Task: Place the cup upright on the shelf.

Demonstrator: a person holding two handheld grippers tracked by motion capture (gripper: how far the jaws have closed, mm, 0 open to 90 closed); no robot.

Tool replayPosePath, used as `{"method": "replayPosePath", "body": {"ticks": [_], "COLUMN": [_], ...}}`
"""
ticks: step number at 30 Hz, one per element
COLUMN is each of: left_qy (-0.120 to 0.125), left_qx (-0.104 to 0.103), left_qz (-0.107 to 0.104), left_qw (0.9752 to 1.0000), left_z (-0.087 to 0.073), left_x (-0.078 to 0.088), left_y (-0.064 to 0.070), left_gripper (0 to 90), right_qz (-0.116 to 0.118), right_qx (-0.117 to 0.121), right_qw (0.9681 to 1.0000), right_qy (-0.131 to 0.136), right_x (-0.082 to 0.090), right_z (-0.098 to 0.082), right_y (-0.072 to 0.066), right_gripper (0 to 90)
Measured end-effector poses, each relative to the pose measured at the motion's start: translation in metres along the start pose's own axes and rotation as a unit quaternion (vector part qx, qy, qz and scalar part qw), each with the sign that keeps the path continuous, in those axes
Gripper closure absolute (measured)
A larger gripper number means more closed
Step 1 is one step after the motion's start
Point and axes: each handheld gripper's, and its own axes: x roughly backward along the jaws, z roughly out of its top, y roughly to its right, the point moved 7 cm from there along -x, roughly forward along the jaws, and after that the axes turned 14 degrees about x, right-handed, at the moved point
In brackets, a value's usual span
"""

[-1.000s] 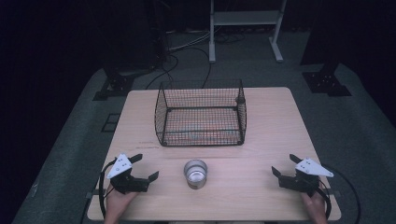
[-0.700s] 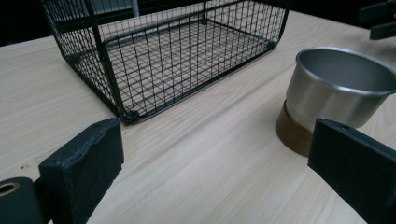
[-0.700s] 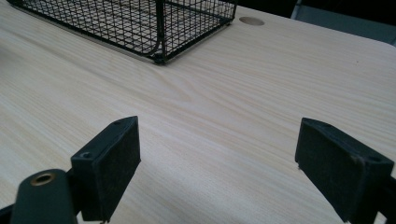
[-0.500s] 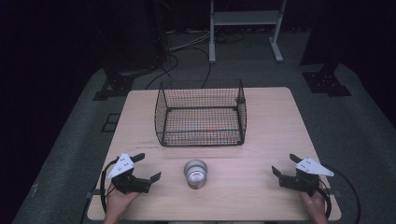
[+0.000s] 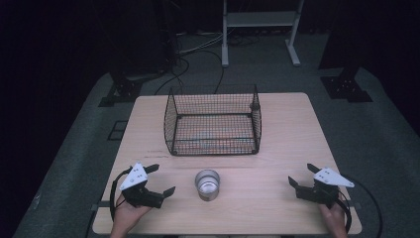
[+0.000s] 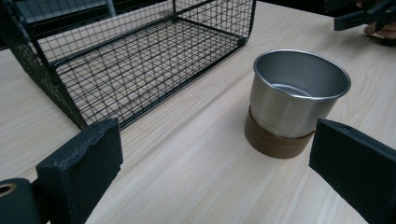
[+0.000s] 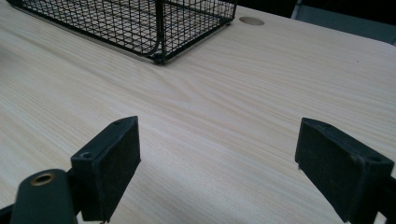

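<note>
— Dark floor and cabling are seen around a pale wooden table [image 5: 292,134], on which a wire basket [image 5: 213,121] is set. Where is the cup found?

— A steel cup [image 5: 207,183] with a brown base is stood upright just in front of the basket, apart from it, on the person's side. The left gripper [image 5: 157,179] is held beside the cup, to the cup's left, with its jaws spread wide and nothing between them. The right gripper [image 5: 300,174] is held well apart from the cup, to its right, jaws likewise wide and empty.

— How should the reach be done well?

— It is judged that the cup is being approached by the left gripper. The jaws should be kept wide until the steel wall is straddled, then closed above the brown band, so the cup is not tipped or pushed toward the basket.

— What is offered by one view over another?

— By the left gripper view, the cup's hollow inside [image 6: 299,77] and brown base are made plain; from above, the cup's spacing from the basket is better read
</note>
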Motion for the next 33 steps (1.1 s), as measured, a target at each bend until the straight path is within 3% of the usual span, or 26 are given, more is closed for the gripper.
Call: {"method": "replayPosePath", "body": {"ticks": [18, 33], "left_qy": [-0.017, -0.043], "left_qx": [-0.016, -0.031], "left_qz": [-0.043, -0.071], "left_qw": [0.9988, 0.9961], "left_z": [0.003, 0.002], "left_x": [-0.010, -0.025], "left_y": [0.019, 0.036], "left_gripper": [1.7, 1.3], "right_qz": [0.000, 0.001], "right_qx": [0.001, 0.001], "right_qw": [1.0000, 1.0000], "right_qy": [0.001, 0.003], "right_x": [0.000, 0.000], "right_z": [0.000, 0.000], "right_y": [0.000, 0.000], "right_gripper": [13.4, 13.4]}}
